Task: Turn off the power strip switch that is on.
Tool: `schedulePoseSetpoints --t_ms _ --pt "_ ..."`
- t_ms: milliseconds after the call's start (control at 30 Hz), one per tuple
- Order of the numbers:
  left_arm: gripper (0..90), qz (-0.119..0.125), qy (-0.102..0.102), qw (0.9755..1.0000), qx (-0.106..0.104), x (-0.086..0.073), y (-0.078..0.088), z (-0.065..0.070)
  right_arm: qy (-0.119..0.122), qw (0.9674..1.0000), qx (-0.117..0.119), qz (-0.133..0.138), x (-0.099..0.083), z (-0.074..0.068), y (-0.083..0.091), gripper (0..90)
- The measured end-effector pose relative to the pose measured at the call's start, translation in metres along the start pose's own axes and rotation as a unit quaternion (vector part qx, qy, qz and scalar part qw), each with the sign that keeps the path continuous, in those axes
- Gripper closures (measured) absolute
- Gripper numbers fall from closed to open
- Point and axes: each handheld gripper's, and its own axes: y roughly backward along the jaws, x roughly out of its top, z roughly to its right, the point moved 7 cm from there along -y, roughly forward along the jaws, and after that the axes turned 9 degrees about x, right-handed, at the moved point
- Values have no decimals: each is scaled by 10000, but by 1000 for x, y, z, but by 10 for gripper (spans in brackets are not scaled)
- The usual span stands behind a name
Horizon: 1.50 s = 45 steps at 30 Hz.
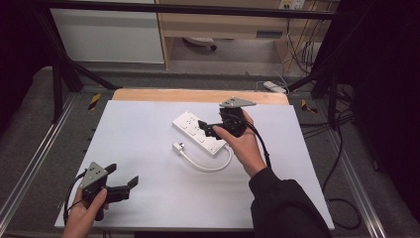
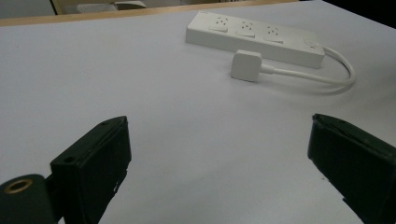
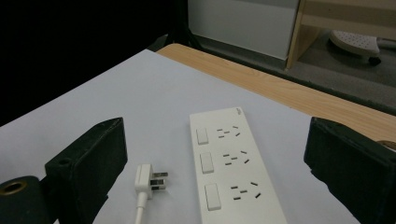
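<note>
Left gripper (image 1: 123, 175): near table (image 1: 148, 198) edge, jaws apart, holding nothing. Plug (image 1: 177, 147): white, prongs exposed, lying mid-table on looped white cable (image 1: 210, 167). Power strip (image 1: 195, 130): white, 3 sockets, 3 switches, flat, just beyond. Right gripper (image 1: 204, 127): over strip, jaws apart.

We see a white power strip (image 3: 231, 172) with a white cord (image 1: 208, 166) and a white plug (image 3: 148, 181). Its plug holes are small dark lines. The table (image 1: 148, 148) is white, with a light brown wood edge at the back. Our two grippers, left (image 1: 121, 181) and right (image 1: 208, 128), are black with grey plates on top. The sleeve (image 1: 287, 208) is black.
</note>
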Motion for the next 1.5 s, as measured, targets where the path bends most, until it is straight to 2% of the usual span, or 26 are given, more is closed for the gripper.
schedulePoseSetpoints --t_ms 167,367,500,633,800,1167,1333,1500 --pt "60 29 14 10000 25 1 1 -1 89 9999 -109 50 -7 6 20 56" --pt "59 42 28 10000 31 1 1 -1 78 9996 -247 141 -16 14 44 63" --pt "59 51 39 10000 46 1 2 -2 45 9990 -301 335 -22 18 62 71" --pt "59 68 54 10000 46 1 2 -1 145 9971 -441 600 -30 23 77 76" --pt "59 95 67 9999 54 2 2 -1 182 9955 -577 734 -48 28 96 71" --pt "58 150 104 9998 51 3 3 -1 90 9913 -779 1061 -86 41 143 69" --pt "58 161 119 9998 45 4 4 -1 40 9894 -898 1139 -101 45 158 60" --pt "58 185 140 9997 42 4 4 -2 46 9892 -951 1112 -117 47 166 49"
